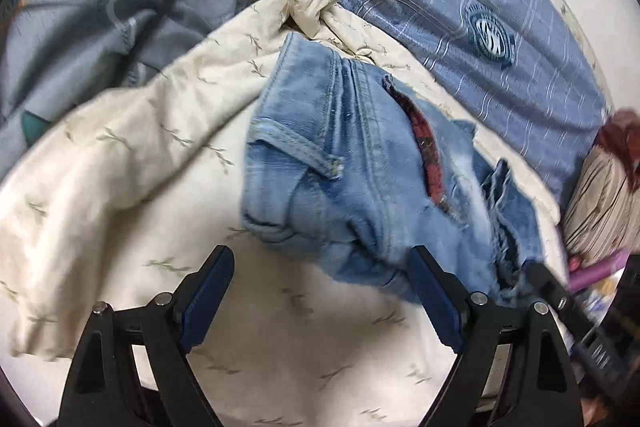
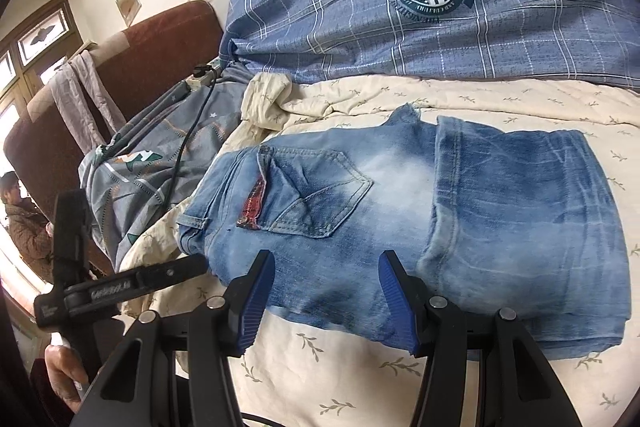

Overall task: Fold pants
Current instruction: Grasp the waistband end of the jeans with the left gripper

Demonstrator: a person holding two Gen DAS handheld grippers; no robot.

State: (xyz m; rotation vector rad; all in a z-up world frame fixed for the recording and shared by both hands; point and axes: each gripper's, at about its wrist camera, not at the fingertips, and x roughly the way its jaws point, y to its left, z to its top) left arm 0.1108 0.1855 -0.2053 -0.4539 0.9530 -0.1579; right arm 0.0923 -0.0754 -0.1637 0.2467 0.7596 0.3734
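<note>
jeans (image 2: 400, 211) lie folded on the cream bedspread (image 2: 360, 379), back pocket up, beside a blue checked pillow (image 2: 400, 27). the right gripper (image 2: 328, 291) hovers over their near edge, jaws apart and empty. the left gripper (image 1: 320, 287) gapes wide at the waistband end, holding nothing.

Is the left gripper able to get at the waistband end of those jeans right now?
Probably yes. The left gripper is open just short of the jeans, with only bare cream bedspread between them.
</note>
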